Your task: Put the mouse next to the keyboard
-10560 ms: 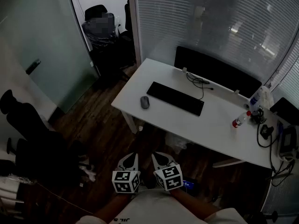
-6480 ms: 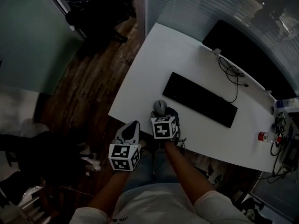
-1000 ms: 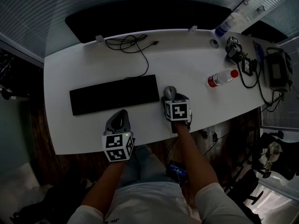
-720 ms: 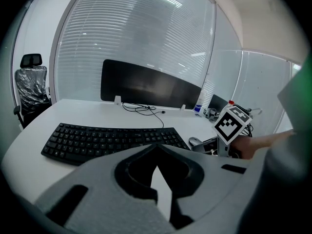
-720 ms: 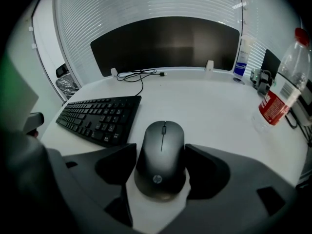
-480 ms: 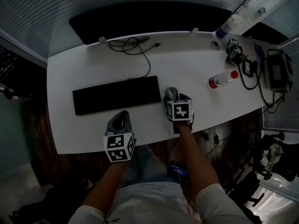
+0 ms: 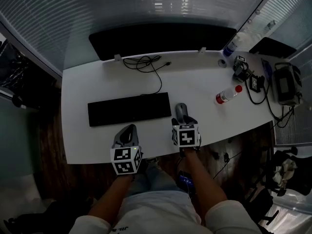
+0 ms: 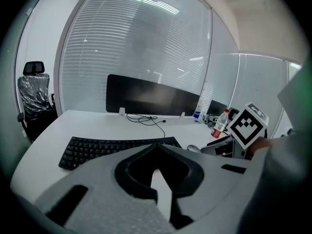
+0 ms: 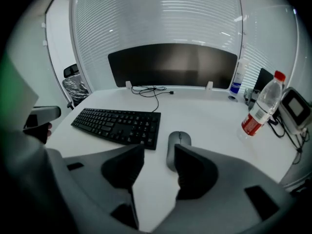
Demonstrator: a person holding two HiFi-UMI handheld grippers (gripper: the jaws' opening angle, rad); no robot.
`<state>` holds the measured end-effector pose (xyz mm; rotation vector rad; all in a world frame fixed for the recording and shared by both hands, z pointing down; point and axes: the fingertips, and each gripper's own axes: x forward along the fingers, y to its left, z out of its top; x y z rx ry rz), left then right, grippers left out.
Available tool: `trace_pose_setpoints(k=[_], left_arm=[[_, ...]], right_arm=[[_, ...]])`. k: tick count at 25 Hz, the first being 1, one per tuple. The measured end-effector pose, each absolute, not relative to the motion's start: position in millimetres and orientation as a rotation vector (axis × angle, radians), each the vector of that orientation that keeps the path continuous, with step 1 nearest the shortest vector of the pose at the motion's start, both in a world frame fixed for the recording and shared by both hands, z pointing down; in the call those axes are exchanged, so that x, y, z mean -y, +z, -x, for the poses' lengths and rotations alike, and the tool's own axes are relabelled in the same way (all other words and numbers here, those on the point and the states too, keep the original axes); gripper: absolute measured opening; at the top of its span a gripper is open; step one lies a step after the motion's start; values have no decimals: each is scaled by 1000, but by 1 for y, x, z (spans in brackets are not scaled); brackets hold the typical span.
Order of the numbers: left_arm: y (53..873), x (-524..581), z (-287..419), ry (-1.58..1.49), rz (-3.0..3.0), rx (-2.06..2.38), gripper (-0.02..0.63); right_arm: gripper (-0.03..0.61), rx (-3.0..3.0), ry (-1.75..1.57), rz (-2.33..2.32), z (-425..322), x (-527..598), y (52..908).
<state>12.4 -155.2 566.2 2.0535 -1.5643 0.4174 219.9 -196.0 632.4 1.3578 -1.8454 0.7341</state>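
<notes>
The grey mouse (image 7: 181,109) (image 9: 178,144) lies flat on the white desk (image 7: 78,130), just off the right end of the black keyboard (image 7: 129,109) (image 9: 117,123), with a narrow gap between them. My right gripper (image 7: 182,123) (image 9: 157,154) hovers above and just behind the mouse. Its jaws have just been closing; they stand apart with nothing between them. My left gripper (image 7: 126,132) (image 8: 156,147) hangs over the desk's front edge, near the keyboard's middle, shut and empty. The left gripper view also catches the mouse (image 8: 194,148) beside the keyboard (image 8: 107,150).
A plastic bottle with a red label (image 7: 225,95) (image 9: 260,107) lies right of the mouse. A coiled cable (image 7: 146,62) runs from the keyboard to the back. A dark screen (image 7: 161,37) stands along the rear edge. Chargers and devices (image 7: 282,84) crowd the far right corner.
The right gripper has lifted off the mouse and drawn back toward me, leaving the mouse on the desk beside the keyboard. The left gripper rose slightly.
</notes>
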Motion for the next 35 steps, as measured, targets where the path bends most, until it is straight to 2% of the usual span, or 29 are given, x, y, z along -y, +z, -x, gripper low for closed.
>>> trace_pose_setpoints(k=[1, 4, 6, 16, 22, 35], left_arm=[[561, 151, -8, 412, -2054, 1566, 2], [547, 133, 4, 400, -2057, 1572, 2], [539, 118, 11, 402, -2070, 1571, 2], [512, 39, 45, 372, -2028, 1606, 2], [508, 18, 52, 361, -2001, 1625, 2], [507, -3, 54, 344, -1981, 1627, 2]], right_arm=[[163, 1850, 711, -1361, -216, 191, 625], [29, 1891, 672, -1363, -197, 175, 602], [10, 1923, 668, -1355, -185, 164, 589], [5, 2072, 603, -1279, -110, 87, 533], [5, 2134, 577, -1191, -72, 48, 527], [3, 2170, 490, -1131, -53, 29, 511]])
